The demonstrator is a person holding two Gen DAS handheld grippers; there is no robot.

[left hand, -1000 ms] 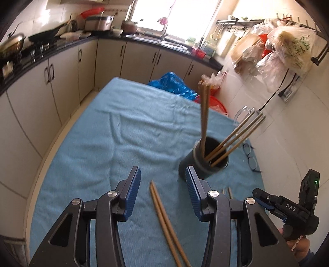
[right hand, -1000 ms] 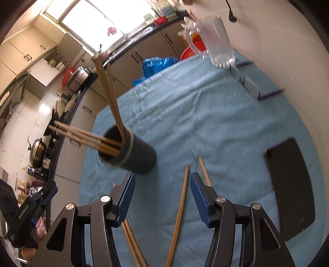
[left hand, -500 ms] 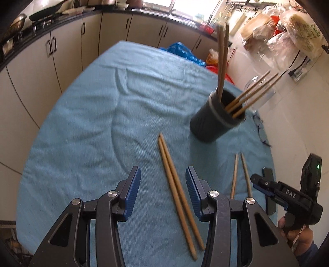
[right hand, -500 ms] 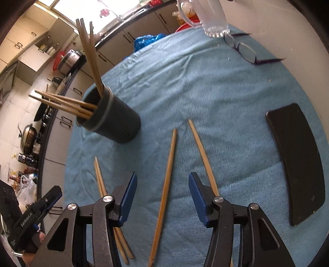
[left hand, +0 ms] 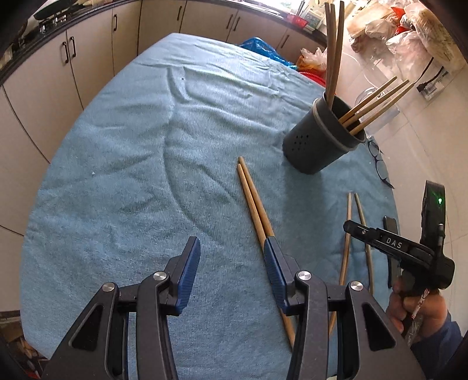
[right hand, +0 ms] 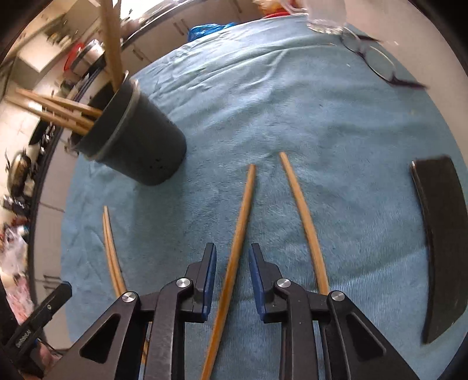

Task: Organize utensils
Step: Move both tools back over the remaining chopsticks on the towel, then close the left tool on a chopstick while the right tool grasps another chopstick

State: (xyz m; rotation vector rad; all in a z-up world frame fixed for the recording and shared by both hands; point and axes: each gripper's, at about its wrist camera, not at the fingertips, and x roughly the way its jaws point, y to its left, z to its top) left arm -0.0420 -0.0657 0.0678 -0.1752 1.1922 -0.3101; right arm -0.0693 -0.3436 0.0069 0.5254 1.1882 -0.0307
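Observation:
A dark holder cup [left hand: 318,143] with several chopsticks in it stands on the blue cloth [left hand: 146,175]. A pair of wooden chopsticks [left hand: 253,201] lies in front of it and runs under the right finger of my left gripper [left hand: 232,248], which is open with only cloth between its pads. In the right wrist view, my right gripper [right hand: 231,254] hangs low over a single chopstick [right hand: 244,210]. Its jaws are closing with that chopstick between them, and a gap shows on each side. A second loose chopstick [right hand: 304,219] lies just to its right.
A black phone [right hand: 438,233] lies at the cloth's right edge. Eyeglasses [right hand: 377,64] and a clear glass jug [right hand: 321,17] sit at the far right. Kitchen cabinets [left hand: 87,58] run along the left, beyond the cloth. The chopstick pair [right hand: 109,248] lies left of the right gripper.
Both grippers have come down closer to the cloth and tilted further downward. The right jaws have narrowed around the single chopstick. The left jaws keep the same width.

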